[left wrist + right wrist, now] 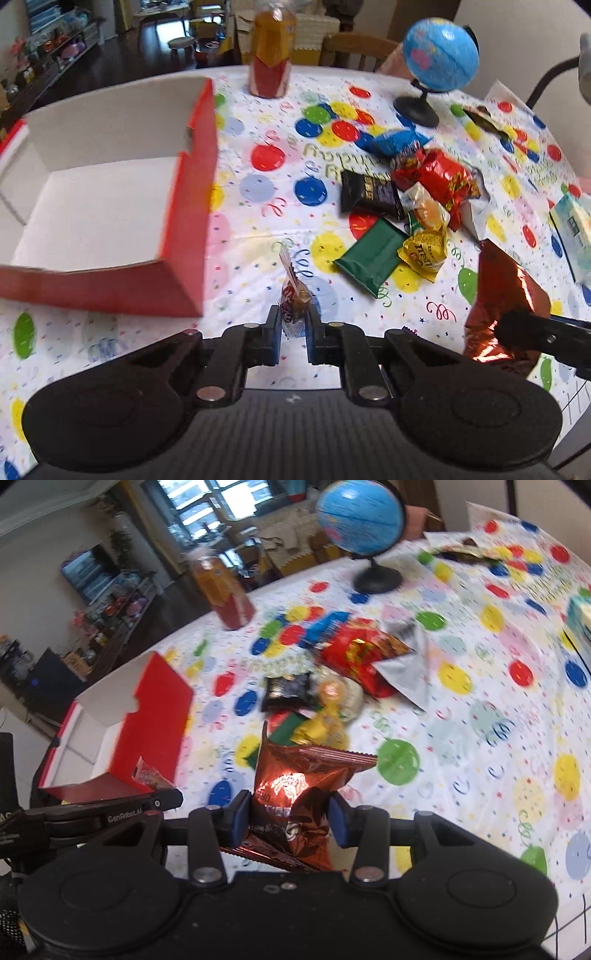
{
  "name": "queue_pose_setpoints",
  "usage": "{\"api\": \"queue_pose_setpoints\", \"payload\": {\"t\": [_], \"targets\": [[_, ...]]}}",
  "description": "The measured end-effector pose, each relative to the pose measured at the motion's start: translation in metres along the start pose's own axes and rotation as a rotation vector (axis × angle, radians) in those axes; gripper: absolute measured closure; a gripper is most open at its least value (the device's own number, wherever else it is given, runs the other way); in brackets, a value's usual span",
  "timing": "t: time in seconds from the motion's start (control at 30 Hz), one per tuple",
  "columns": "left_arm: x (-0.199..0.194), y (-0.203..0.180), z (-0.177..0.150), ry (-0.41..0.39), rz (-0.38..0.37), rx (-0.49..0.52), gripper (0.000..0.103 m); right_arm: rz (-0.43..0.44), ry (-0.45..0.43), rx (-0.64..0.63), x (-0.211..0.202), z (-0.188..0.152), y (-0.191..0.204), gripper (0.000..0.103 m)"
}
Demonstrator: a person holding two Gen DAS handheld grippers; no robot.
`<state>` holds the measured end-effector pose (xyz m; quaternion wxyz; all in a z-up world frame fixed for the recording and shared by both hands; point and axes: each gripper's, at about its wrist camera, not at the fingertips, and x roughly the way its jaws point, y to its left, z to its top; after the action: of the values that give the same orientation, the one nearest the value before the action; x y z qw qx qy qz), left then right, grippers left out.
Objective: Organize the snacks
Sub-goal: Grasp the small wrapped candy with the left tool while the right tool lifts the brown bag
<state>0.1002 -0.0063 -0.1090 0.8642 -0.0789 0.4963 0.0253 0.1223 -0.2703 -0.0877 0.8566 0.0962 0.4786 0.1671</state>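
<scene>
Gripping a small clear-wrapped candy (293, 304), the left gripper (294, 328) has its 2 fingers nearly closed, the blue pads pressing the wrapper from both sides. It hangs above the tablecloth (258, 206) just beside the near right corner of the red box (184, 221), whose white inside shows nothing in it. From the right wrist view the same candy (149, 777) sits at the tip of the left gripper (162, 799), close to the box (162, 709) wall.

The right gripper (290, 812) clamps a shiny copper-brown packet (295, 794), its fingers set partly apart with the crumpled foil filling the gap between them. In the left wrist view that packet (502, 291) is lifted off the cloth at the right edge, pinched by the right gripper (517, 332).

A pile of snacks lies near the middle of the table, well apart from the box: a black packet (369, 194), a green packet (371, 254), a yellow wrapper (424, 253), a red bag (439, 177) and a blue packet (395, 142), several touching or overlapping. Behind them stand a globe (441, 61) and a bottle (271, 51) with a red label, both blurred. A pale blue-green pack (574, 229) lies at the far right edge.
</scene>
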Motion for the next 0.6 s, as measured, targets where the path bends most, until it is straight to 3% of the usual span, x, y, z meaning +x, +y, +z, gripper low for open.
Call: {"api": "queue_pose_setpoints", "payload": {"t": [0.33,0.6], "targets": [[-0.065,0.040,0.015,-0.067,0.035,-0.071,0.091,0.112,-0.022,-0.176,-0.011,0.025,0.075,0.061],[-0.090,0.101,0.039,-0.113,0.064,-0.114,0.091,0.161,-0.044,-0.282,0.005,0.048,0.153,0.061]]}}
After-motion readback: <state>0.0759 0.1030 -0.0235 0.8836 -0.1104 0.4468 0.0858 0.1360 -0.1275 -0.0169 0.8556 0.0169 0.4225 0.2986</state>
